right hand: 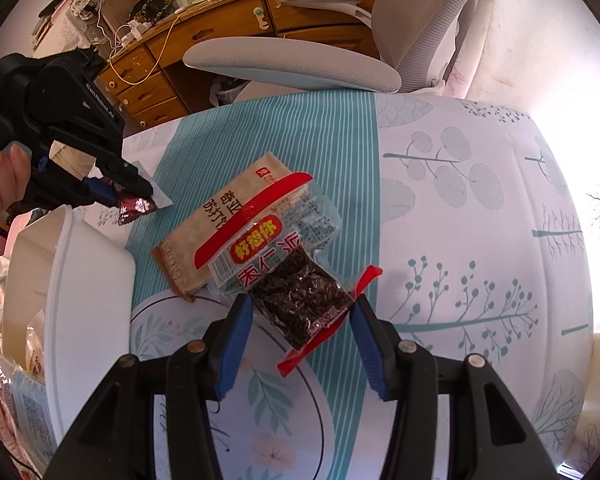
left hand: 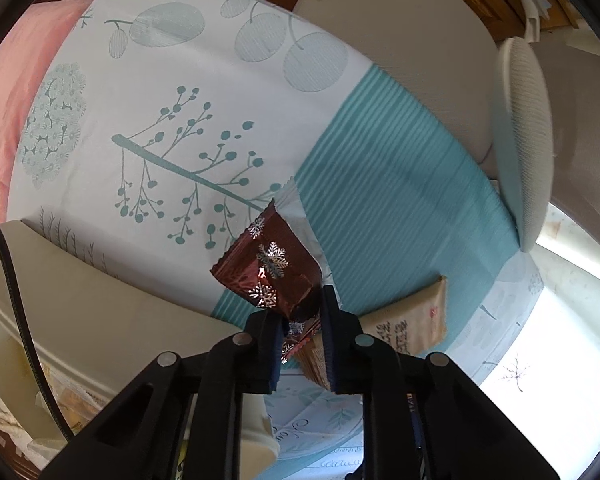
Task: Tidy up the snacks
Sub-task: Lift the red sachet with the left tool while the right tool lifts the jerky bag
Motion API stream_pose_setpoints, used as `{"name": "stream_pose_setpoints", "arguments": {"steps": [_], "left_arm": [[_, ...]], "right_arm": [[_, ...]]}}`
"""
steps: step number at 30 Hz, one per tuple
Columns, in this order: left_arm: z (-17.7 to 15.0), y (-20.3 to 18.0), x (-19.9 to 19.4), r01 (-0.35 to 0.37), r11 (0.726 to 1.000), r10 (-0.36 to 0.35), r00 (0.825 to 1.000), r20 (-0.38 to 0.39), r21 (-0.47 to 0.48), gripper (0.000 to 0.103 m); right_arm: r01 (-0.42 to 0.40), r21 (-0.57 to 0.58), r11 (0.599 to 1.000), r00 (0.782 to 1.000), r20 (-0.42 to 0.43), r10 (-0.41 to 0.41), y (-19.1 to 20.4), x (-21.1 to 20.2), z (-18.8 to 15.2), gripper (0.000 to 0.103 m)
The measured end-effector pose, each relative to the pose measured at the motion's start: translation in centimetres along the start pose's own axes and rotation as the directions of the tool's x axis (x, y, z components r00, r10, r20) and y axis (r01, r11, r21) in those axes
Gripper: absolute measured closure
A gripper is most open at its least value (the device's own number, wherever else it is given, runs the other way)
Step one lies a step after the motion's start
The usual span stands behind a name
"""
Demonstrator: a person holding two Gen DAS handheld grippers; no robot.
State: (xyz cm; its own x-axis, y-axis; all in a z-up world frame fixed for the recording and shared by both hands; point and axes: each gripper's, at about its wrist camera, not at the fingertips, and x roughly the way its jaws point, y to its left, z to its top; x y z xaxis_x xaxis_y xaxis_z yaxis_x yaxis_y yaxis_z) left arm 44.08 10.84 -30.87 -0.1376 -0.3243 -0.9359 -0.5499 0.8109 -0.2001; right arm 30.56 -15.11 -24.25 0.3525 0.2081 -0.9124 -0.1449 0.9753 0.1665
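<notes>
Leaf-printed teal-and-white cloth (right hand: 440,200) is covering the work surface; a white bin (right hand: 88,280) is sitting at its left edge. Left gripper (left hand: 300,332) is clenched on a maroon snowflake snack packet (left hand: 268,268), held clear of the cloth, close to that bin. Right gripper (right hand: 300,316) is straddling a clear packet of dark dried fruit (right hand: 296,300), long axis running away from the jaws, pads apart and seemingly not pressing. Beige cracker pack (right hand: 216,232) is lying partly beneath it.

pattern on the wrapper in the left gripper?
Dark red foil wrapper with silver snowflakes; clearest in the left wrist view.
</notes>
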Motion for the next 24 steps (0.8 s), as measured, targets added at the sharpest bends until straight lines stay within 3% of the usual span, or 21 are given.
{"name": "stream_pose_setpoints", "arguments": {"steps": [24], "left_arm": [[-8.8, -2.7, -10.2, 0.120, 0.980, -0.132, 0.989, 0.071, 0.160, 0.090]], "right_arm": [[-0.036, -0.010, 0.999, 0.997, 0.073, 0.037, 1.8, -7.0, -2.4, 0.053]]}}
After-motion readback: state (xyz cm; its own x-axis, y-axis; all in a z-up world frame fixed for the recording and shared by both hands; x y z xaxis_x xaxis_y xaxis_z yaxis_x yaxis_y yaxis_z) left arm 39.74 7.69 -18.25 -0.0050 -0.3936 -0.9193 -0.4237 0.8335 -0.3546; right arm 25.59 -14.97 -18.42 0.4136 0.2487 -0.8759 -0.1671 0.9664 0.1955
